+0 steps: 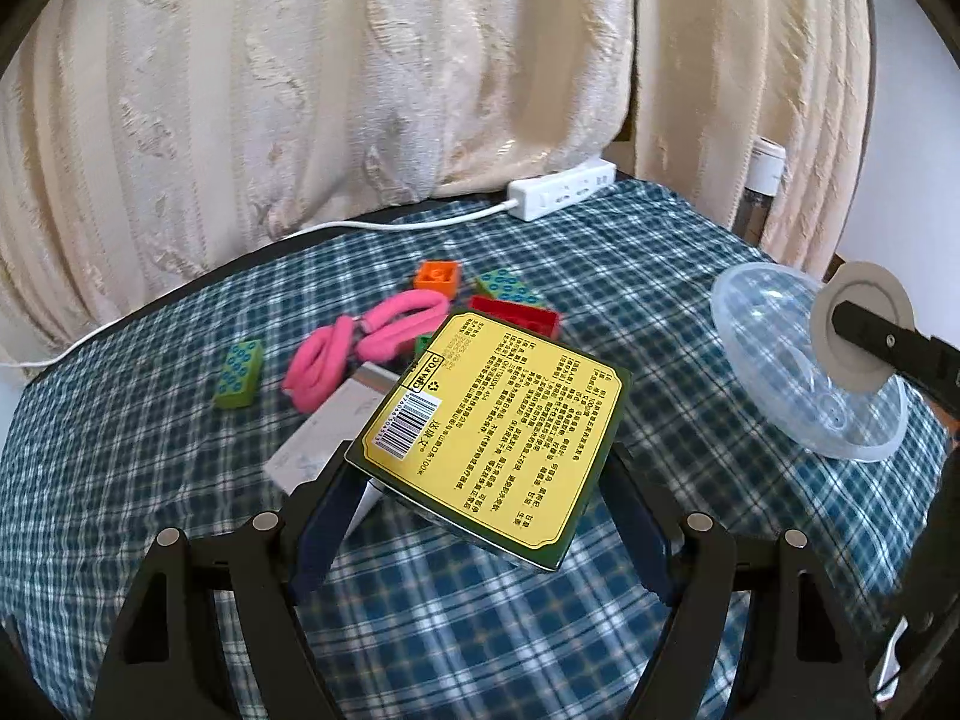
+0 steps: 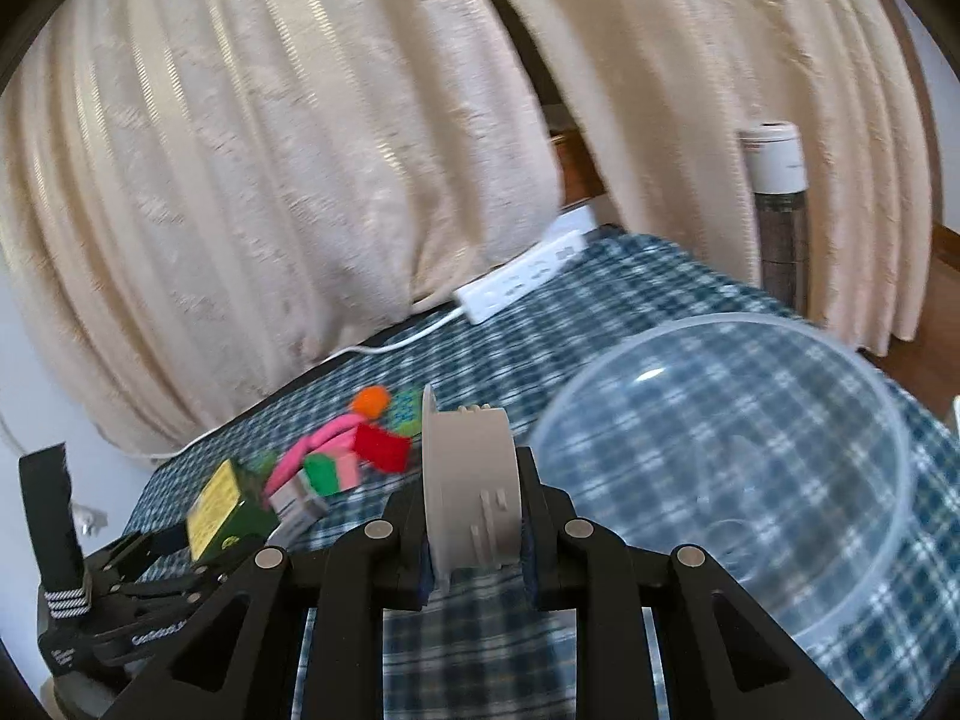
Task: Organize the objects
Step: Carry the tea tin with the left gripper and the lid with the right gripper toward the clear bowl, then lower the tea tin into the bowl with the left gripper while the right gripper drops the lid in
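Observation:
My left gripper [image 1: 480,462] is shut on a yellow and green box [image 1: 498,420], held tilted above the plaid tablecloth [image 1: 660,264]. The same box [image 2: 219,507] and left gripper [image 2: 174,546] show at the lower left of the right wrist view. My right gripper [image 2: 474,516] is shut on a grey round spool [image 2: 468,480], which stands on edge between the fingers. In the left wrist view that spool [image 1: 858,324] sits against a clear plastic bowl [image 1: 762,330] lying tilted at the right. The bowl [image 2: 720,319] lies just right of the spool.
Beyond the box lie a pink loop [image 1: 366,342], green bricks [image 1: 240,372], an orange brick [image 1: 438,276], a red brick [image 1: 516,312] and a white card [image 1: 318,438]. A white power strip [image 1: 564,189] lies at the back edge by cream curtains. A tall canister [image 2: 774,210] stands behind the right corner.

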